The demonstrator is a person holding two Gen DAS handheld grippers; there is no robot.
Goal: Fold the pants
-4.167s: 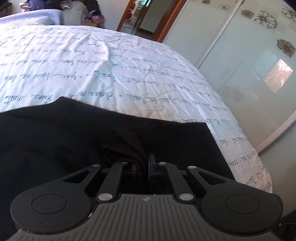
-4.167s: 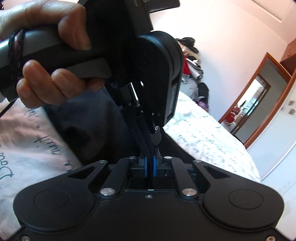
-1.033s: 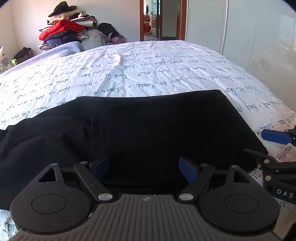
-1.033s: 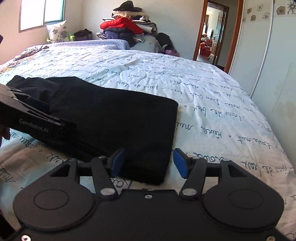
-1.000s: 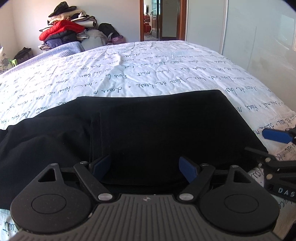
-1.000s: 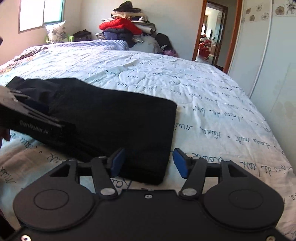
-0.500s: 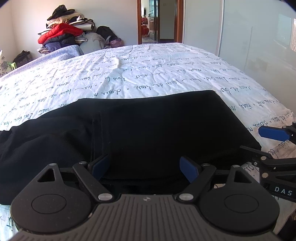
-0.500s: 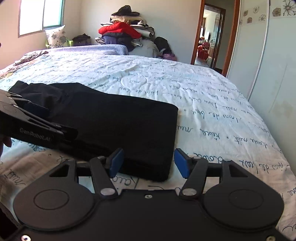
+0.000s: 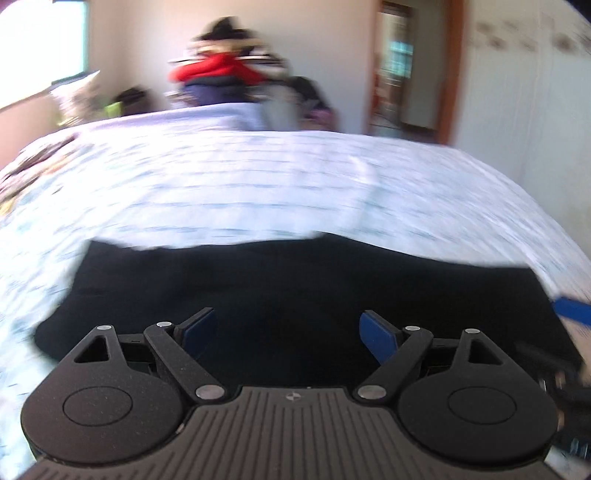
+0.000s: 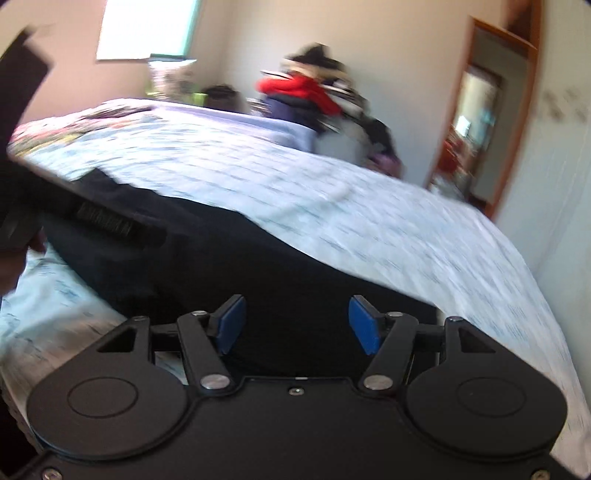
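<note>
- Behind the bed, against the pale far wall, a heap of clothes with a red jacket on top (image 9: 218, 72) is piled up, and a brown wooden door frame (image 10: 517, 122) stands on the right; both views are blurred.
- One large bed with a white quilted cover printed with lines of blue handwriting (image 9: 258, 184) fills the middle of both views.
- One pair of black fabric pants (image 9: 295, 291) lies folded flat on the near part of this cover, as a wide dark rectangle just in front of both grippers.
- Two grippers are present. The left gripper (image 9: 288, 332) has its two blue-padded fingers spread wide, with nothing between them; it hangs over the near edge of the pants.
- The right gripper (image 10: 297, 326) is also spread wide and holds nothing; the near right corner of the pants is directly ahead of it.
- Only the left wrist view shows the left end of the pants, which looks rounded and uneven, and one blue finger pad of the other gripper (image 9: 570, 311) at the right border.
- Only the right wrist view shows a bright window (image 10: 147, 29) at the upper left, a lavender blanket (image 10: 236, 118) at the far end of the bed, and the black body of the left gripper crossing the left side above the pants.
</note>
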